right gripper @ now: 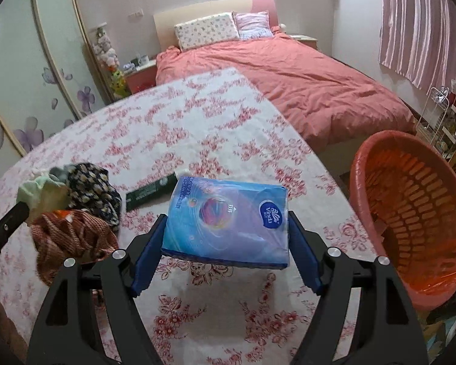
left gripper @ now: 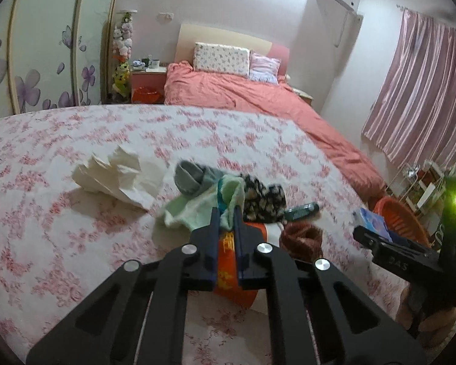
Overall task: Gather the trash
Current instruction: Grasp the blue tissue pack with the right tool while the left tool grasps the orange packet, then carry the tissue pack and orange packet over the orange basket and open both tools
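Risk: right gripper (right gripper: 226,237) jaws wide, clamping tissue pack (right gripper: 228,222) w/ squashy sides, could slip before basket (right gripper: 410,213); left gripper (left gripper: 227,217) jaws near-closed pinching green cloth (left gripper: 194,210).

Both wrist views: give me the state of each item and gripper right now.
Left gripper: shut on the green cloth.
Right gripper: shut on the tissue pack, held off the table.
Basket: tilted, appears empty.
Crumpled paper: lying loose on the tablecloth.
Green tube: lying flat.
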